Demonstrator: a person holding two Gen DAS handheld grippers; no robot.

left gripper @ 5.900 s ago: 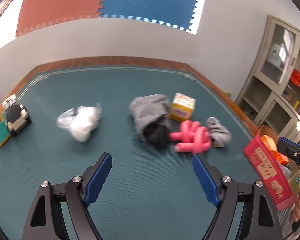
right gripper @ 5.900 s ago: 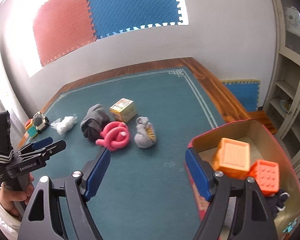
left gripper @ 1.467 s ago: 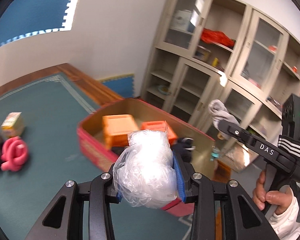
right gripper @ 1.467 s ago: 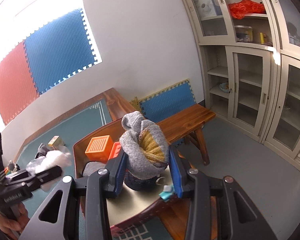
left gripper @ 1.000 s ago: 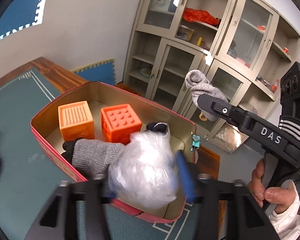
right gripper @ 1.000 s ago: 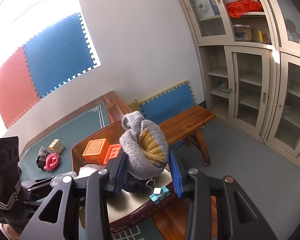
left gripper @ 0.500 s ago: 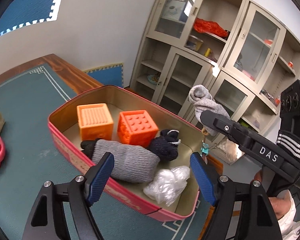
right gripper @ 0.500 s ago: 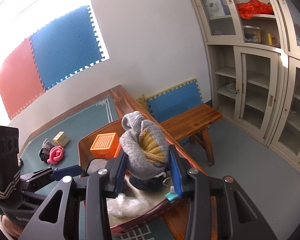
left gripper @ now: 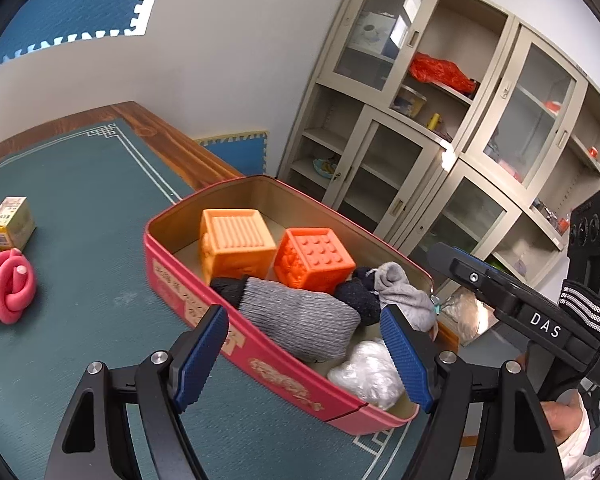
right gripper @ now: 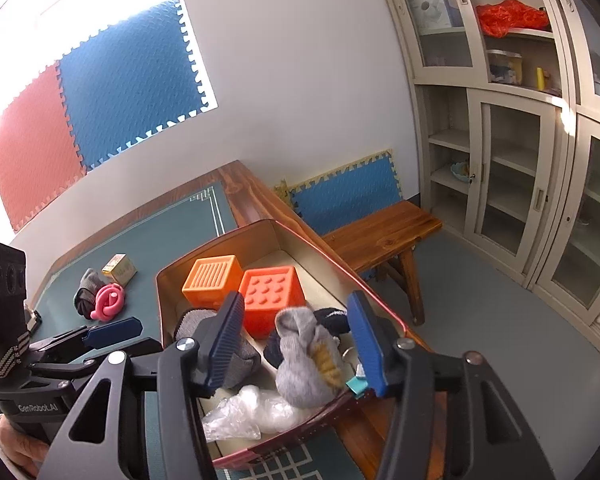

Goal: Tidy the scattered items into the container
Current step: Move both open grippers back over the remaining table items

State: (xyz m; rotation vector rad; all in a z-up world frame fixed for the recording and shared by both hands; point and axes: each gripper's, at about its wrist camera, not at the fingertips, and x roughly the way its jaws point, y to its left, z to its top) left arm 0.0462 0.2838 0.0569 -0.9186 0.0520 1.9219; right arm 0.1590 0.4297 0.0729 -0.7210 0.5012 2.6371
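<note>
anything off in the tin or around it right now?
Nothing spilled or damaged. The red tin sits close to the table's edge. A teal binder clip lies at its rim, by the grey sock. Both grippers, left and right, are open.

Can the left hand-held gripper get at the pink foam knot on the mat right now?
Probably yes. The left hand-held gripper is open and empty over the red tin, and the pink foam knot lies uncovered on the green mat; only a dark sock touches its far side.
</note>
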